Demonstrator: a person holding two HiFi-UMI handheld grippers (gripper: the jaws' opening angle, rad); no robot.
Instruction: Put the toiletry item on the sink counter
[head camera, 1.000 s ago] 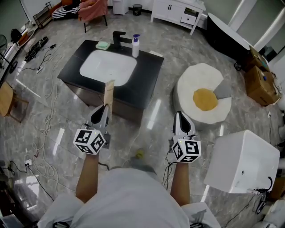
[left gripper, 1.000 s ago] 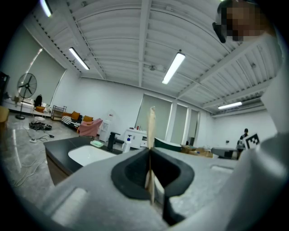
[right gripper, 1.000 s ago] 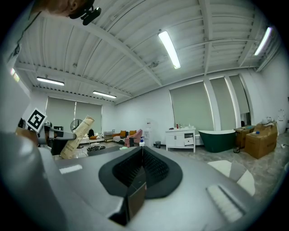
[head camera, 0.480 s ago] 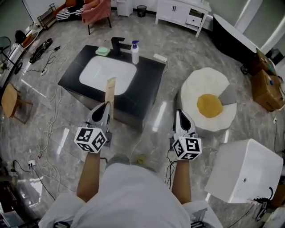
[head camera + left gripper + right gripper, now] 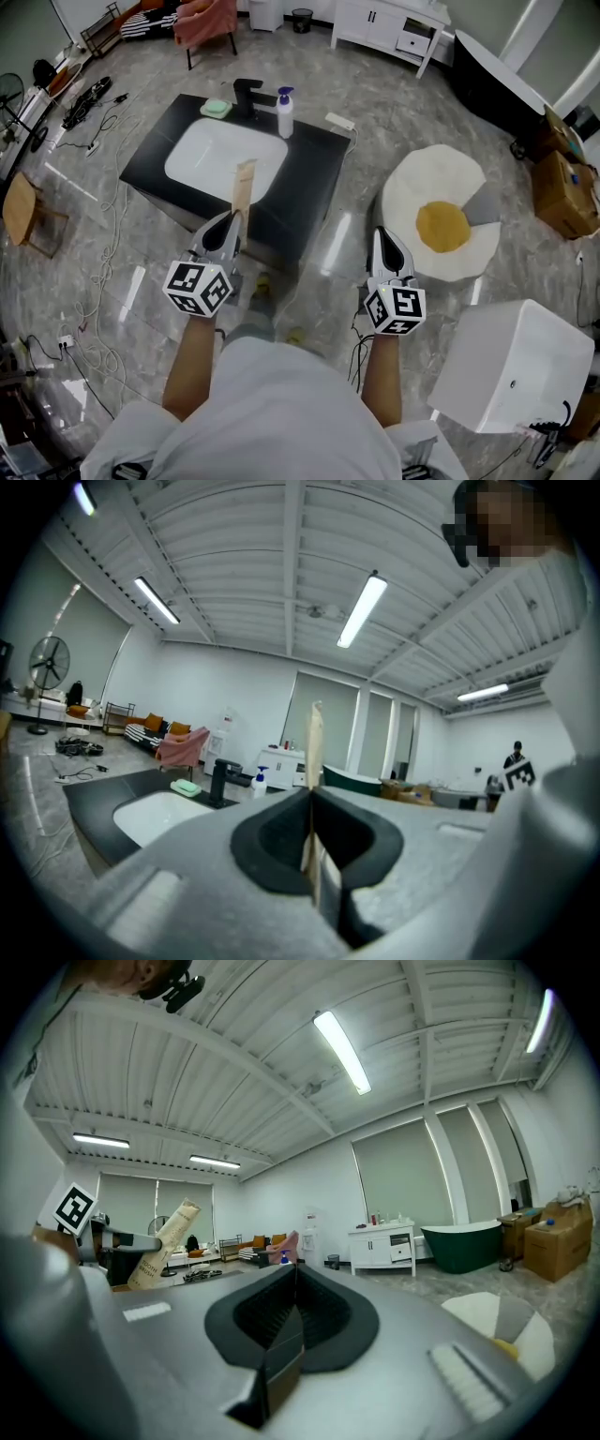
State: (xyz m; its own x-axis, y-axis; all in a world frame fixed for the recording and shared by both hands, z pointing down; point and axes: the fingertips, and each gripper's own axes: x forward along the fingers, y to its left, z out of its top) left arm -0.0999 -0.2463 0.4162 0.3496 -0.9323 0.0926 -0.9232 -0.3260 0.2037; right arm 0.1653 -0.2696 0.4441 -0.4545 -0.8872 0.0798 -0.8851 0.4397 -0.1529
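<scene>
My left gripper is shut on a flat tan toothbrush pack that sticks up past its jaws toward the black sink counter. In the left gripper view the toothbrush pack shows edge-on, pinched between the jaws. From the right gripper view the same toothbrush pack appears at the left, tilted. My right gripper hovers over the floor right of the counter, shut with nothing in it. The white basin lies beyond the pack.
On the counter's far edge stand a black tap, a white pump bottle and a green soap. An egg-shaped rug lies to the right, a white box at lower right. Cables trail on the left floor.
The view has drawn slightly nearer to the counter. My left gripper has moved a little right and forward with the pack. A foot now shows below.
</scene>
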